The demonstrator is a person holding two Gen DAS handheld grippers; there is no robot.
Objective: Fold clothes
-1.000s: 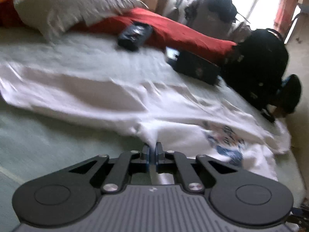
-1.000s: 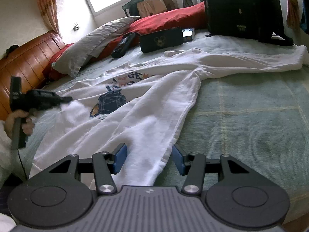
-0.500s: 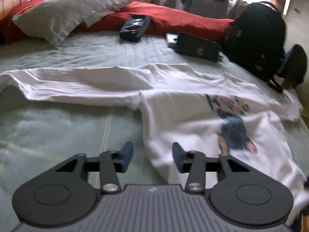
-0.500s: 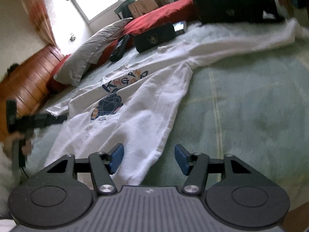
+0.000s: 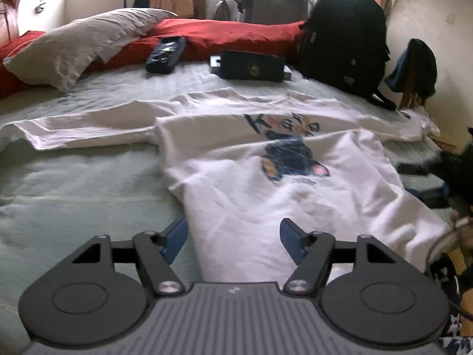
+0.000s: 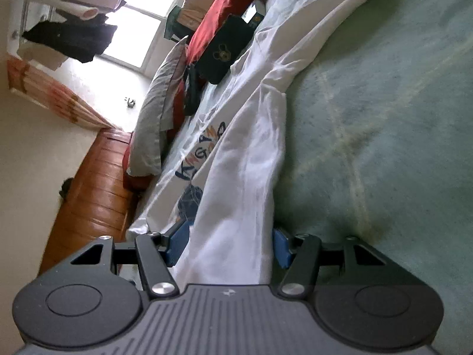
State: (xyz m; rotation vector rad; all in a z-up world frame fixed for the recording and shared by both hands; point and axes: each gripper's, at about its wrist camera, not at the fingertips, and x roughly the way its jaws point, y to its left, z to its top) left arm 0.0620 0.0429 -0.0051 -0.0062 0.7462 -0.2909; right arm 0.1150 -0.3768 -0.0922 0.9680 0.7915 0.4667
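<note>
Left hand-held gripper [image 5: 232, 238]: jaws opening, nothing pinched, poised over hem of white T-shirt [image 5: 266, 195]. Right hand-held gripper [image 6: 229, 244]: rolled sideways, jaws apart, straddling opposite shirt edge, likely for fold grab. Shirt: spread print-up on bed [image 5: 74, 183].

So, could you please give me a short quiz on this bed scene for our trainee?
1. True or false: the white T-shirt lies print side up on the green bedsheet.
2. In the left wrist view, what stands at the right end of the red bolster? A) black backpack B) lamp C) basket
3. What colour is the pillow against the bolster?
Key: 1 true; 2 A; 3 grey.
</note>
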